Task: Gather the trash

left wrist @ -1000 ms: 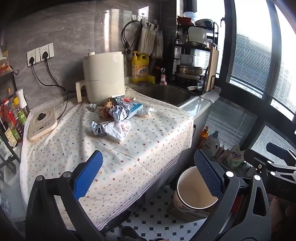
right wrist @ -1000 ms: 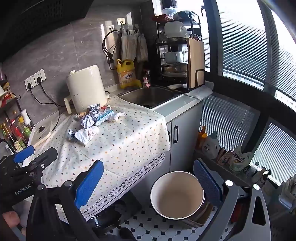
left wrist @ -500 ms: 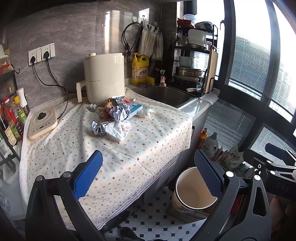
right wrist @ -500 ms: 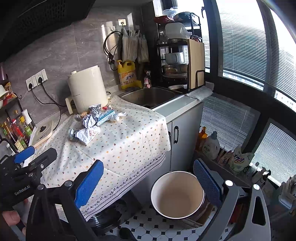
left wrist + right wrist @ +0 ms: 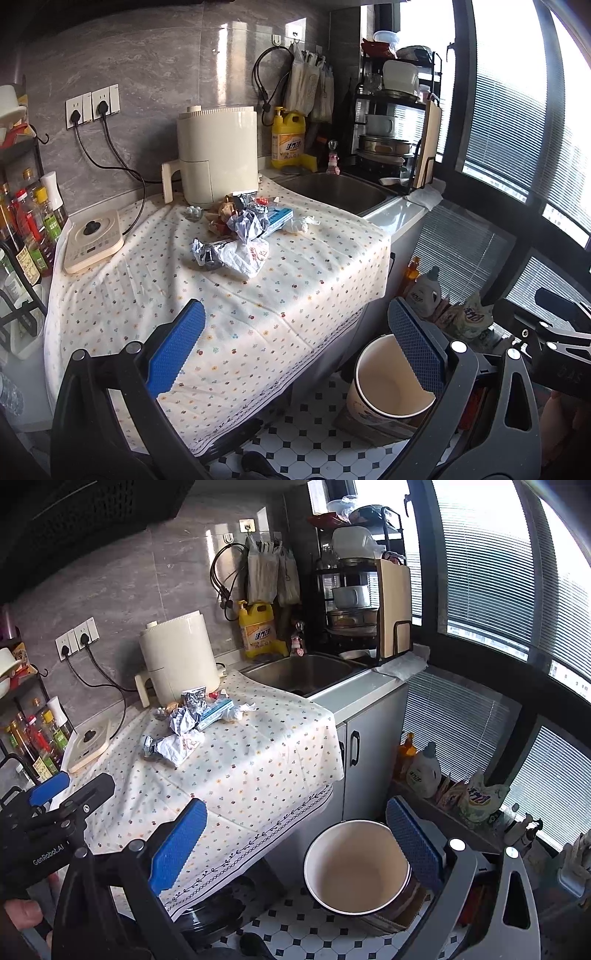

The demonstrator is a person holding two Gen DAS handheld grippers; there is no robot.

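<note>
A pile of trash [image 5: 243,230] lies on the dotted tablecloth [image 5: 258,295]: crumpled foil and paper wrappers, a white plastic bag [image 5: 245,256], a blue box [image 5: 279,218] and a white tissue wad [image 5: 299,225]. The pile also shows in the right wrist view [image 5: 192,720]. A white empty bin [image 5: 356,867] stands on the floor beside the counter, also in the left wrist view [image 5: 391,382]. My left gripper [image 5: 295,347] is open and empty, well short of the pile. My right gripper [image 5: 291,838] is open and empty, near the bin.
A cream air fryer [image 5: 218,155] stands behind the pile. An induction hob [image 5: 92,240] and sauce bottles [image 5: 33,229] are at the left. A sink [image 5: 336,190], yellow detergent jug [image 5: 288,138] and dish rack [image 5: 395,136] are at the right. Detergent bottles [image 5: 424,771] line the window sill.
Both grippers have drifted slightly; the views shifted a little. Both stay open and empty. Nothing on the counter has moved.
</note>
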